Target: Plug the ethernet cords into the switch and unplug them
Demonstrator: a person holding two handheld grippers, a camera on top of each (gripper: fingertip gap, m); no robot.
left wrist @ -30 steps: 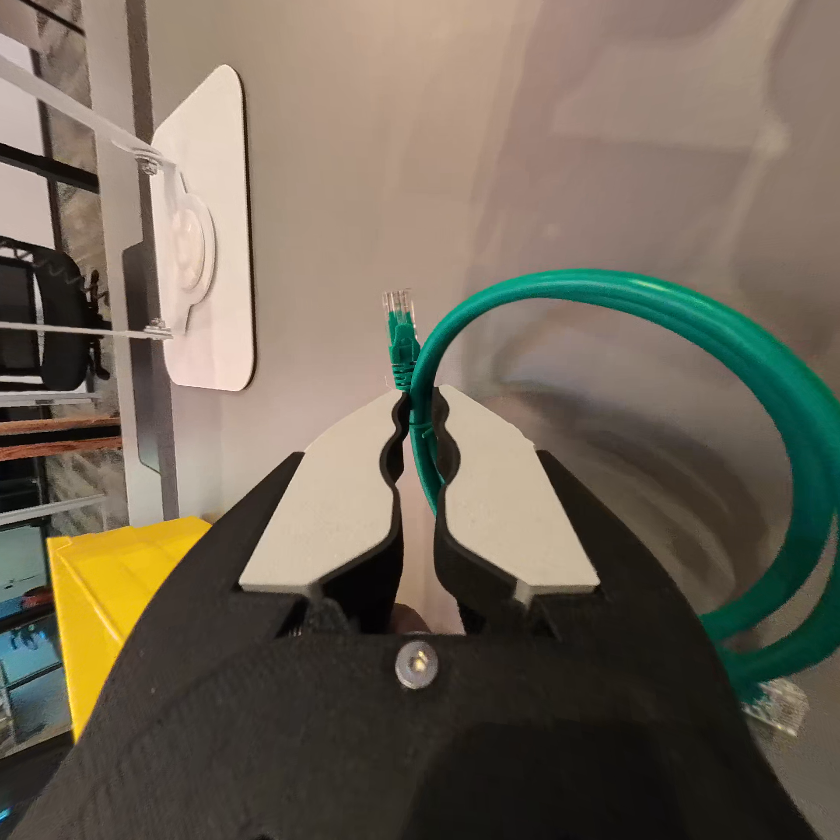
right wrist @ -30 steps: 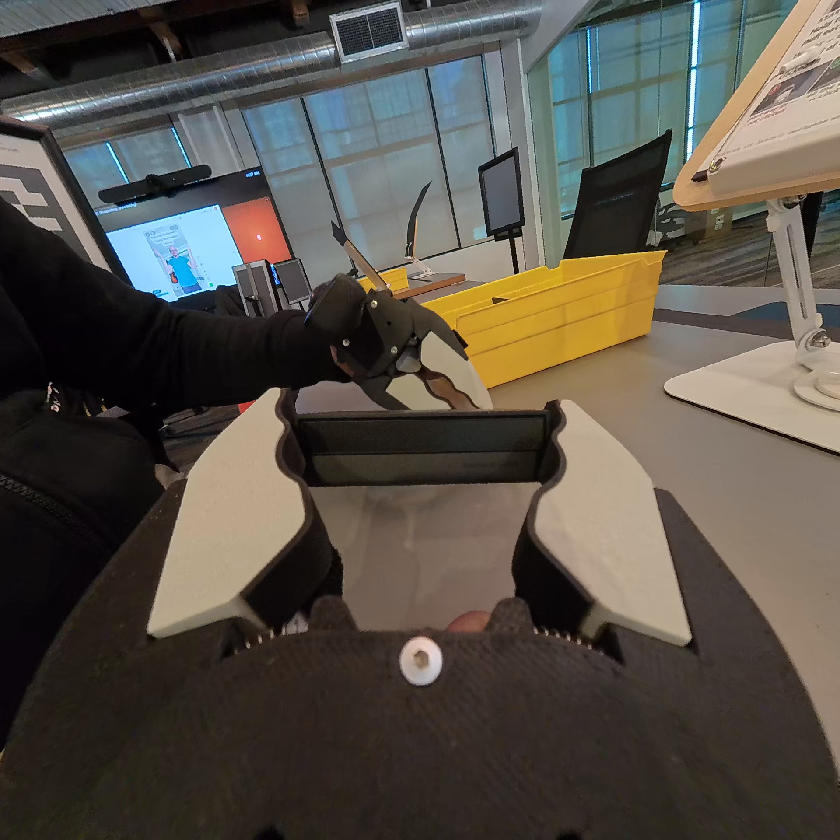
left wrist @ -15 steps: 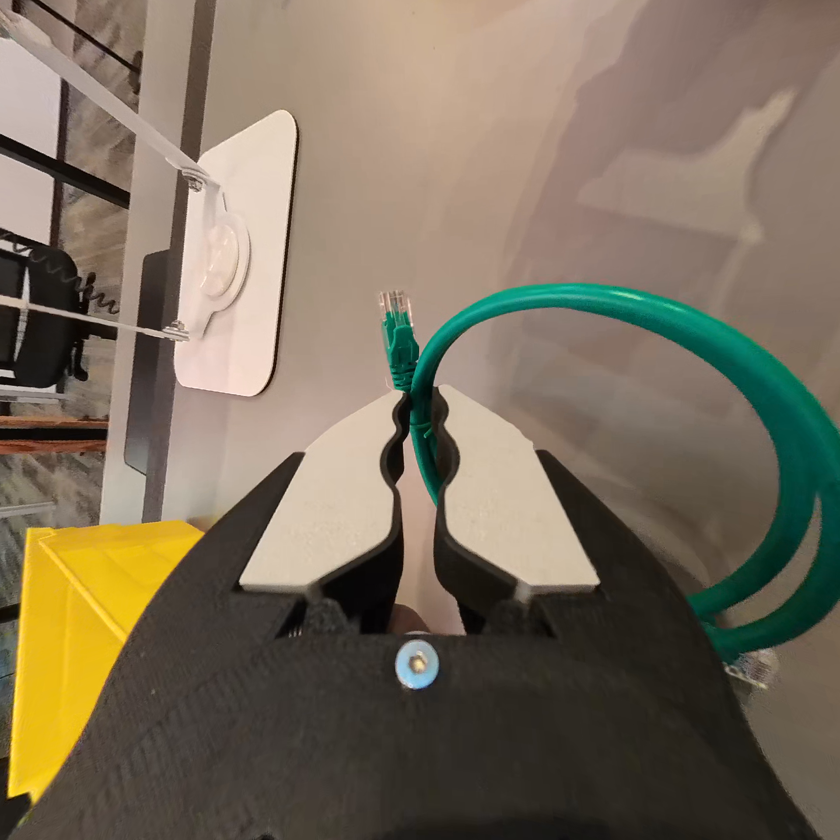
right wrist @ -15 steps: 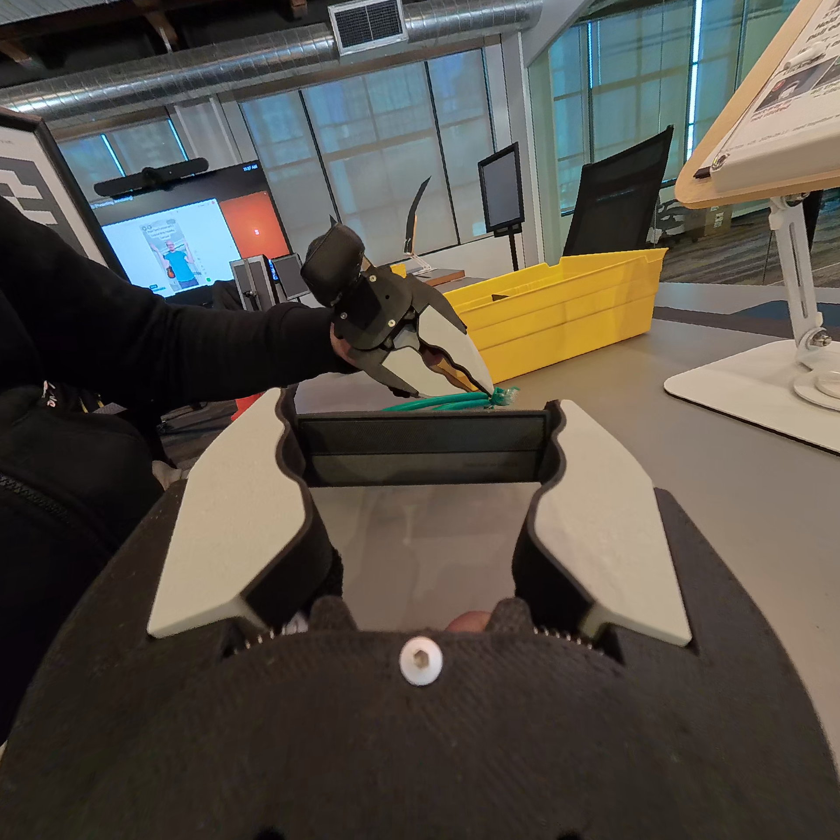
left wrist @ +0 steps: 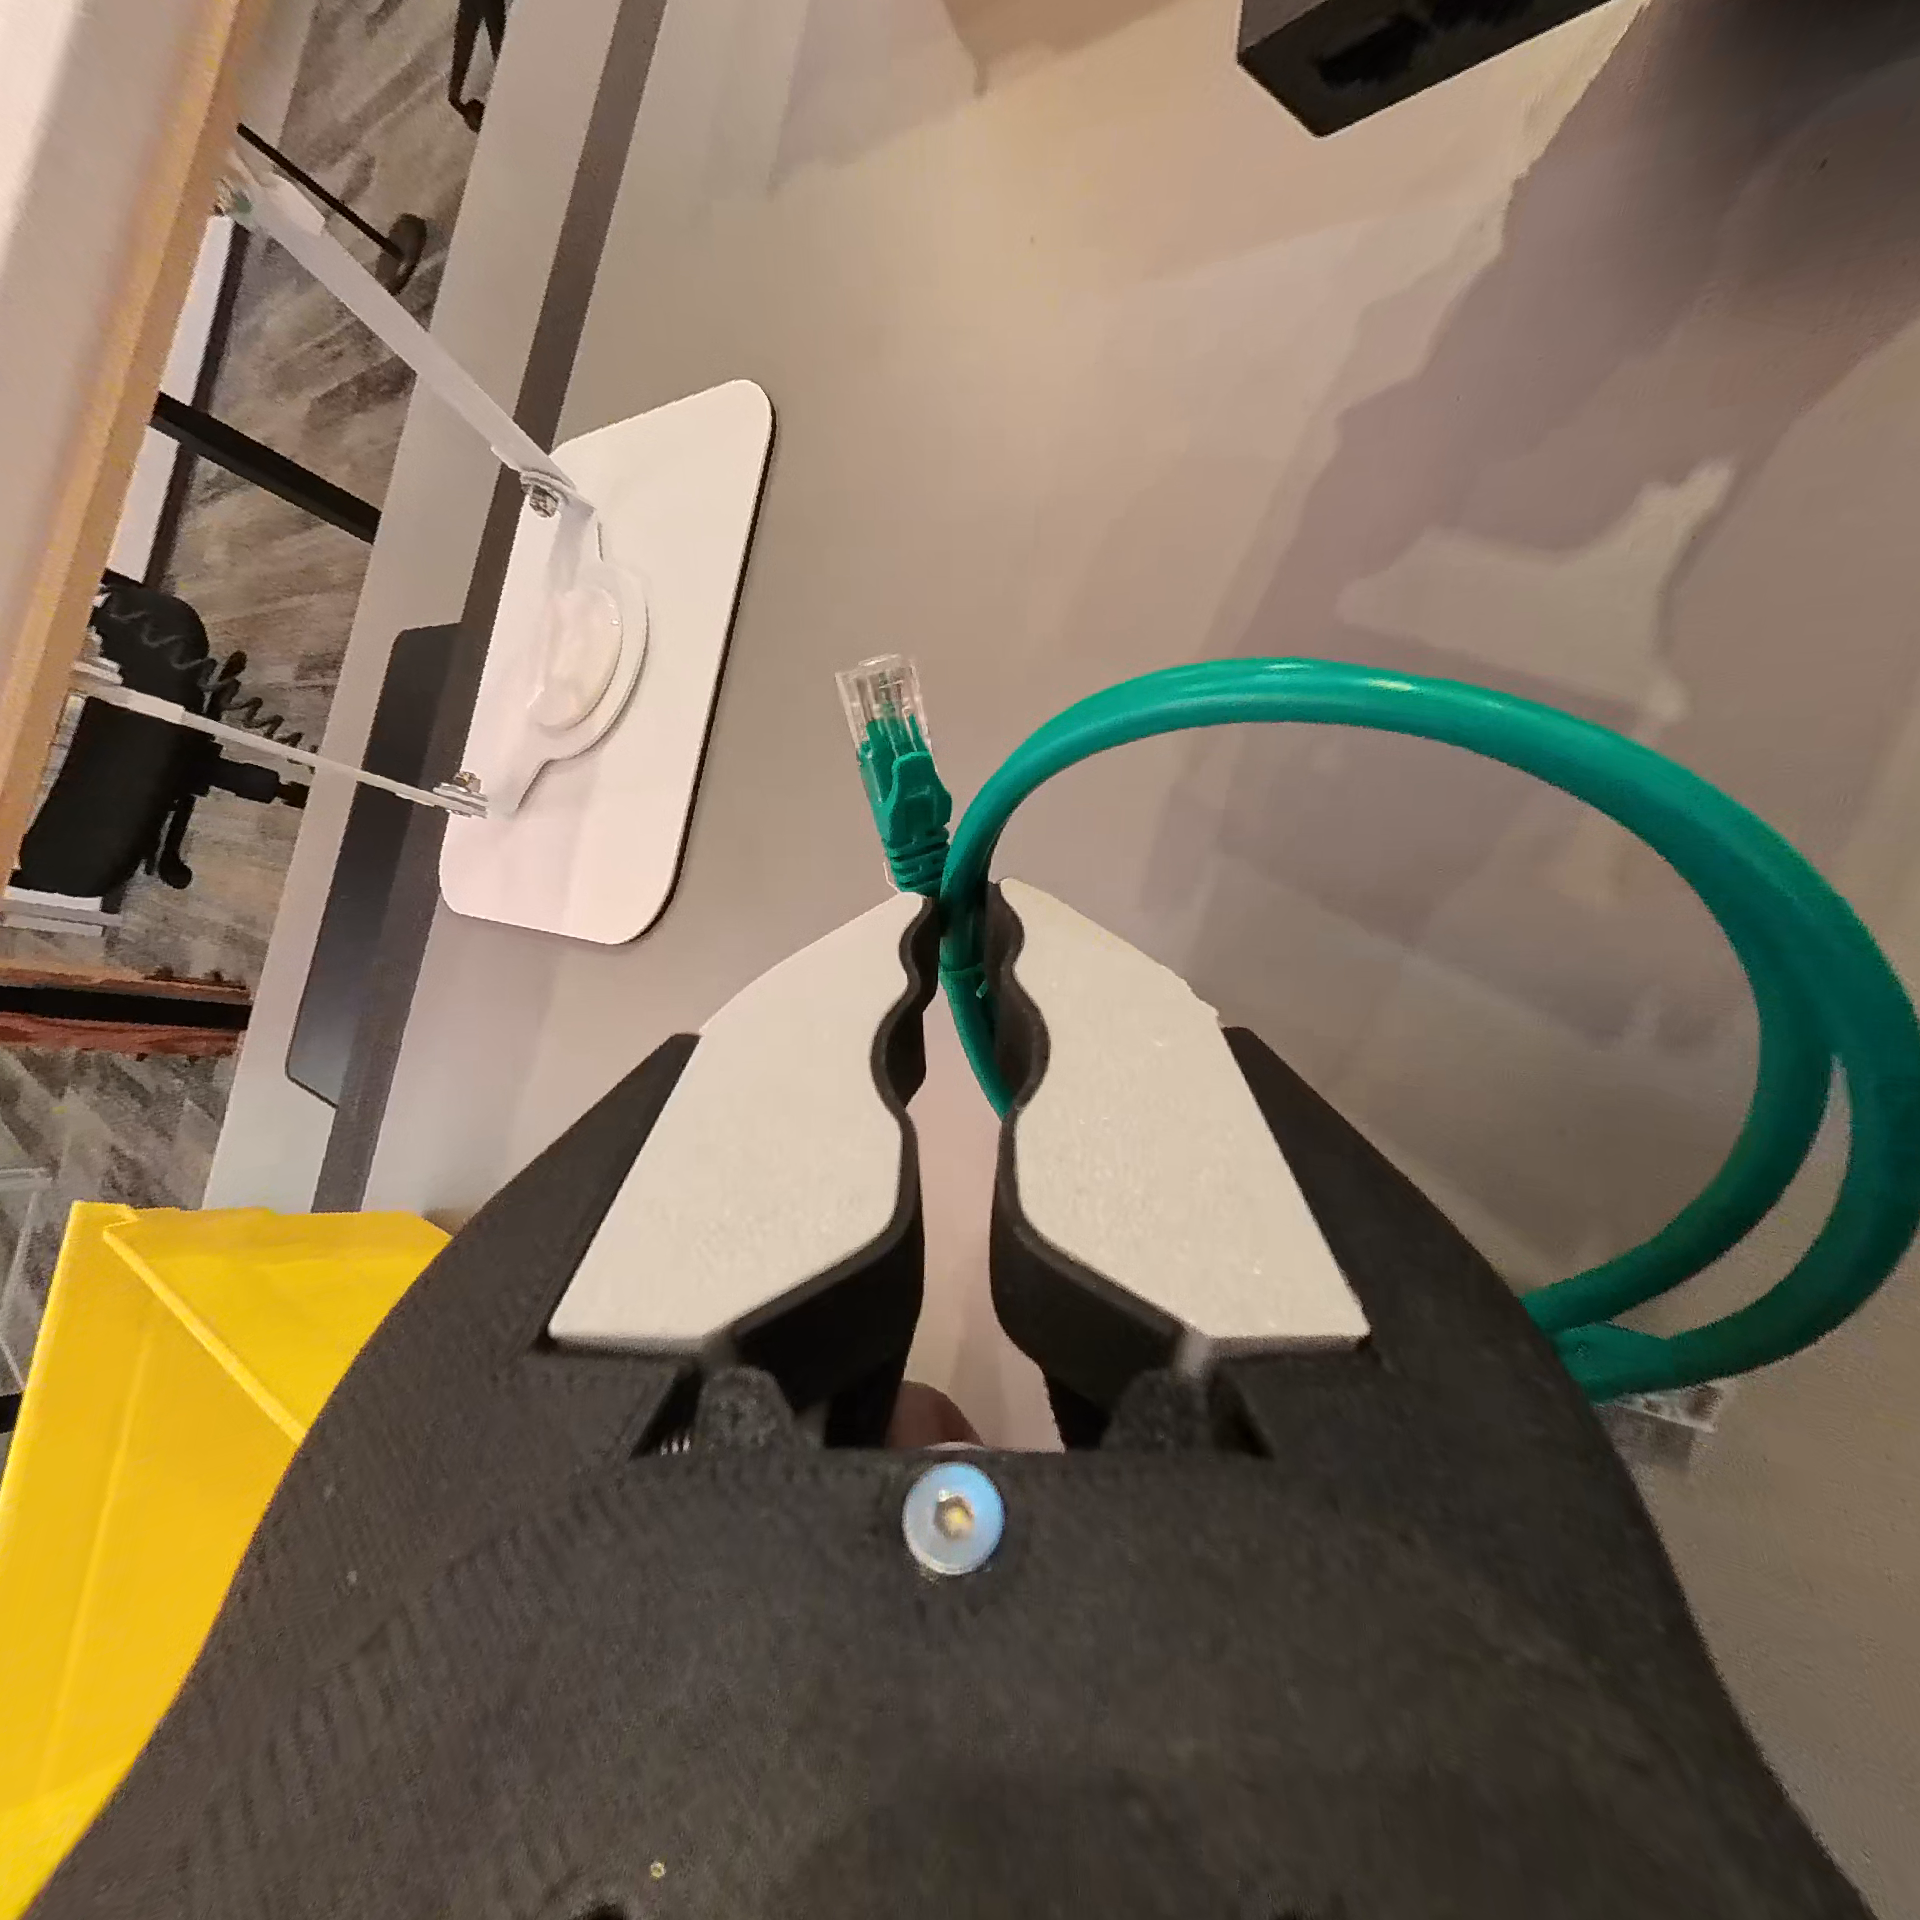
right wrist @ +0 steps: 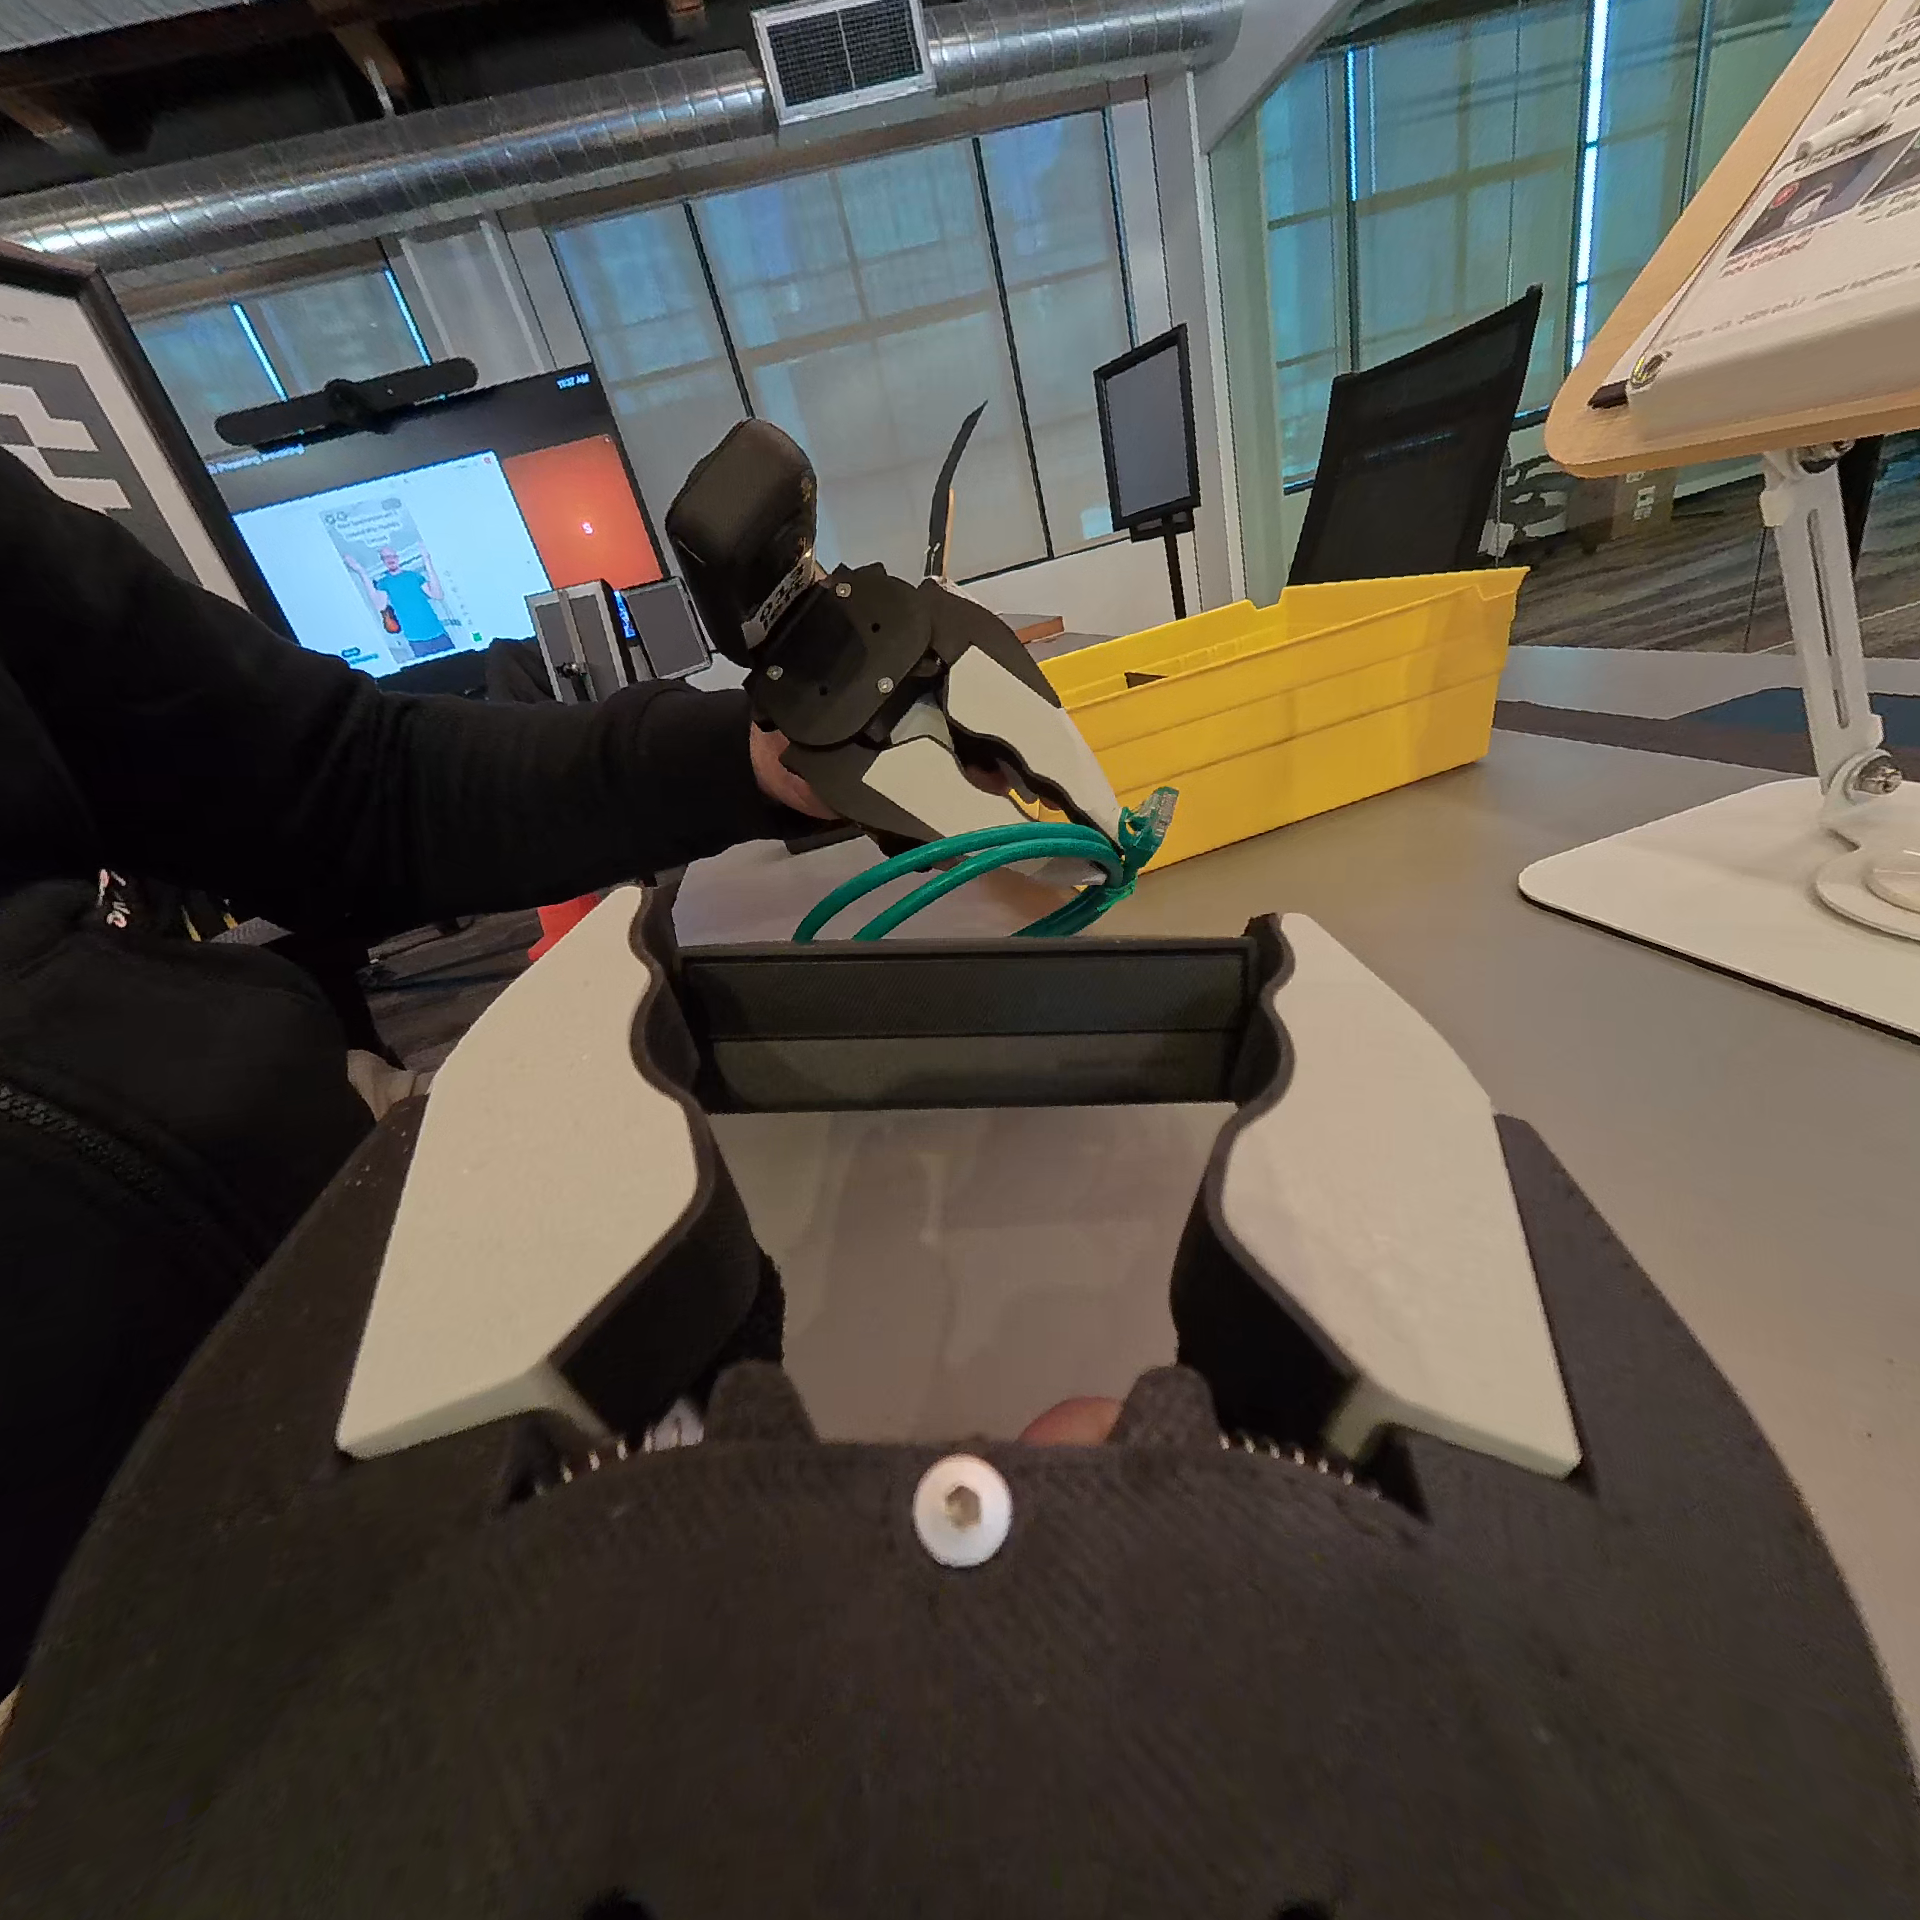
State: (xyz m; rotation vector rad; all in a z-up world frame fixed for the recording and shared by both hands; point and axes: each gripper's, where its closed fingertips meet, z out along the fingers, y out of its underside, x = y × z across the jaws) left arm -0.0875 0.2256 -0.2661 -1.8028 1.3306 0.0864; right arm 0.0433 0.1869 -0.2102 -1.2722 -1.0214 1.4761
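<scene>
Grey tabletop [right wrist: 1558, 1039] in an open office with tall windows, two hand-held tools at work over it.

Left tool [left wrist: 961, 904] has its fingers pressed together on a green ethernet cord [left wrist: 1558, 748] just behind the clear plug [left wrist: 881, 696], which sticks out past the fingertips; the rest of the cord loops round to the right, its other clear plug lying near the tool's body. Right tool [right wrist: 961, 1013] is clamped across the ends of a flat black switch [right wrist: 961, 1013], held between both fingers just above the tabletop. In the right wrist view the left tool [right wrist: 1101, 831] hangs beyond the switch, cord looped beneath it. Farther back sits a yellow bin [right wrist: 1299, 707]; its contents cannot be made out. A white stand base [right wrist: 1683, 894] rests at the right.
</scene>
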